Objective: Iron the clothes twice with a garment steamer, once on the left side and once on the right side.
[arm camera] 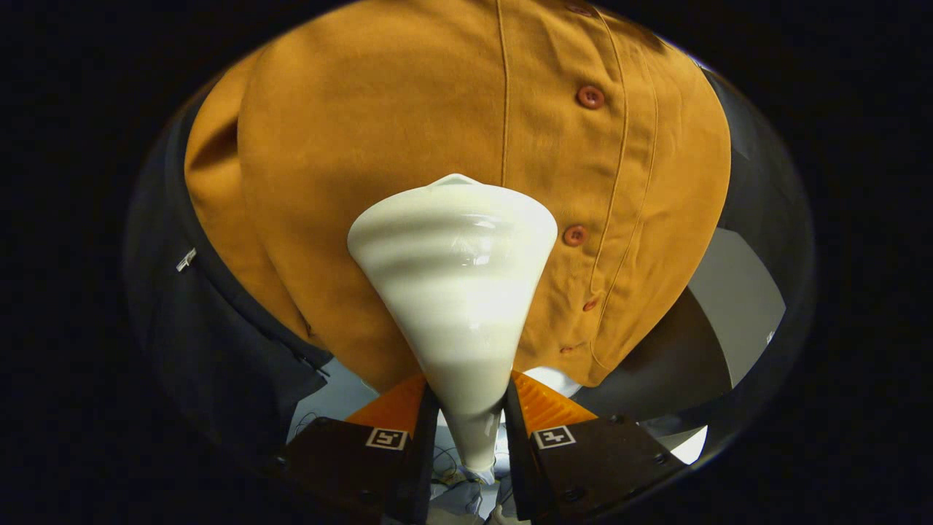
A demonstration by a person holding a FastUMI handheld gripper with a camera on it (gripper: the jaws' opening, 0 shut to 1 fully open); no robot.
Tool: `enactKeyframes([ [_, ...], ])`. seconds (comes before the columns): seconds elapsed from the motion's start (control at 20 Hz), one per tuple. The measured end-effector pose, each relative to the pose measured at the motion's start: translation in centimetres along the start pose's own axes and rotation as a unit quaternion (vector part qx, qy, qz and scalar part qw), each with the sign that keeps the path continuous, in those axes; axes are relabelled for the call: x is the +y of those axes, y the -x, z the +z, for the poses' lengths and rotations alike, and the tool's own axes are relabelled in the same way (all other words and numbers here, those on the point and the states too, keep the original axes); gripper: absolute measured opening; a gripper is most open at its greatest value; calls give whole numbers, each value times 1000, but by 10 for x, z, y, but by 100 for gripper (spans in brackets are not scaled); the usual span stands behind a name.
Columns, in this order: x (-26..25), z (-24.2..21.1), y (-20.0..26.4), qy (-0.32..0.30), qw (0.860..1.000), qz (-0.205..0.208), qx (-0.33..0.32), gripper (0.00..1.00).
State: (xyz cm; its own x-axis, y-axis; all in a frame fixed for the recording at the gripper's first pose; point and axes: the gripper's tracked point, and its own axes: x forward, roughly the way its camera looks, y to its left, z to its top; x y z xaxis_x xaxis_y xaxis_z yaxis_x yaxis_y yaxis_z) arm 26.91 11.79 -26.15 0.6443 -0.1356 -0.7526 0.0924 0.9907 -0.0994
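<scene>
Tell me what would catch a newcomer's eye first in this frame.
First, the cream cone-shaped steamer head, clamped between the fingers of the gripper and widening away from them until its broad end meets the cloth. Behind it hangs a mustard-orange shirt, spreading well beyond the steamer on every side. A column of reddish buttons runs down the shirt's placket, just beside the steamer head.

Tongs [470, 415] clamp steamer [455, 292] against mustard shirt [408, 109].
</scene>
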Motion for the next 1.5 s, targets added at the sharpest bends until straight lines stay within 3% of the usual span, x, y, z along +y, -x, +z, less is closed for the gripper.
enactKeyframes([
  [0.45,3,-49,-17,-2,998,9,58,48],
  [0.85,-10,-71,-3,-2,998,4,66,48],
  [1.5,-119,-5,75,-59,997,-35,-39,48],
])
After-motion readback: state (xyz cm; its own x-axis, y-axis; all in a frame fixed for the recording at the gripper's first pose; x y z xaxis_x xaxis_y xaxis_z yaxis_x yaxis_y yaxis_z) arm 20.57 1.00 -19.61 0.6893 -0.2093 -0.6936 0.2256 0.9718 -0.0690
